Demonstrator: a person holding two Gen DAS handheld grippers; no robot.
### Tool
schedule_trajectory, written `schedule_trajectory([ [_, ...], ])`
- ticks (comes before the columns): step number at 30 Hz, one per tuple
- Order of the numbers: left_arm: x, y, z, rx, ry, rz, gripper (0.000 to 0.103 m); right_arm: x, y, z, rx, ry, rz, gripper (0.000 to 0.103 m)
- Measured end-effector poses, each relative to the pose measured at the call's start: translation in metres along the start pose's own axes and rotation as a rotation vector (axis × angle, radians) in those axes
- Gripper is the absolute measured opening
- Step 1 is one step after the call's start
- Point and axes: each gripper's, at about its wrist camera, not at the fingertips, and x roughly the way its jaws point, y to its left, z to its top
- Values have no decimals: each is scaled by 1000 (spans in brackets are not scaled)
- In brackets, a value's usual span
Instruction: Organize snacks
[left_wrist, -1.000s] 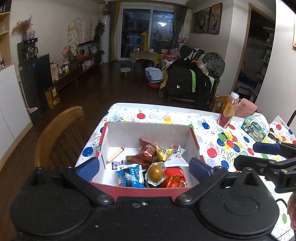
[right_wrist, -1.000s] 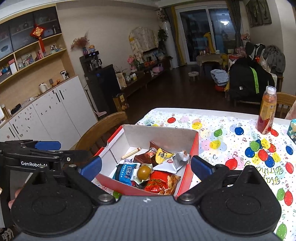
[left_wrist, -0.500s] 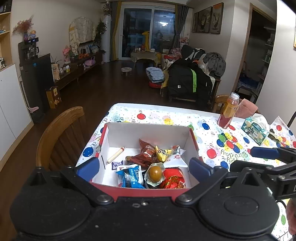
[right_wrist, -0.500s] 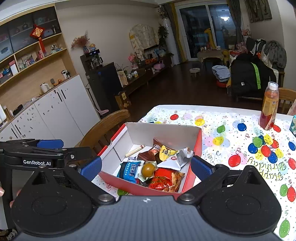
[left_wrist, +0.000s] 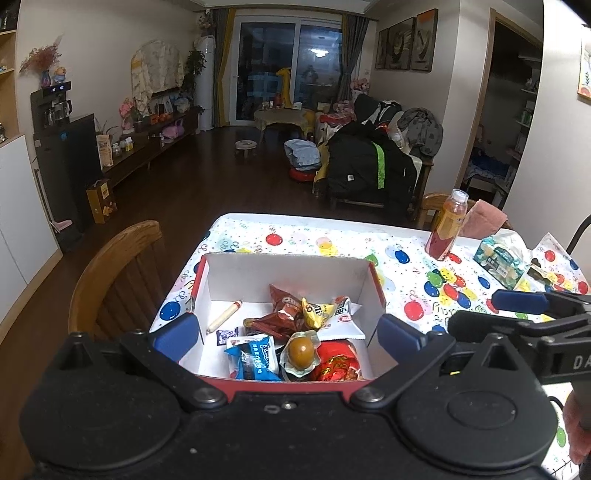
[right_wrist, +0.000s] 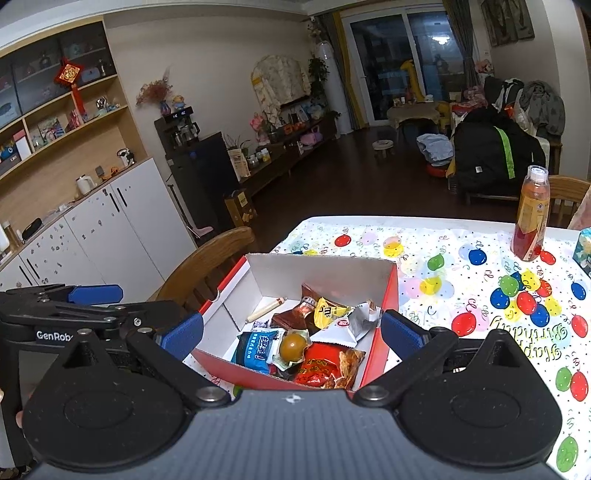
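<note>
Balloon tablecloth | snacks piled in box, near end | your left gripper, right gripper: jaws wide, empty, poised above for reaching in.

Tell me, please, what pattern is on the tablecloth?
White tablecloth printed with colourful balloons, streamers and "Happy Birthday" lettering; it shows best in the right wrist view.
</note>
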Motion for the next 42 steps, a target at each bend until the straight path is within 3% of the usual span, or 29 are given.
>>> schedule_trajectory([
  [42,-3,0,4,10,6,-23,103,0,-4,-1,20,0,-5,103],
])
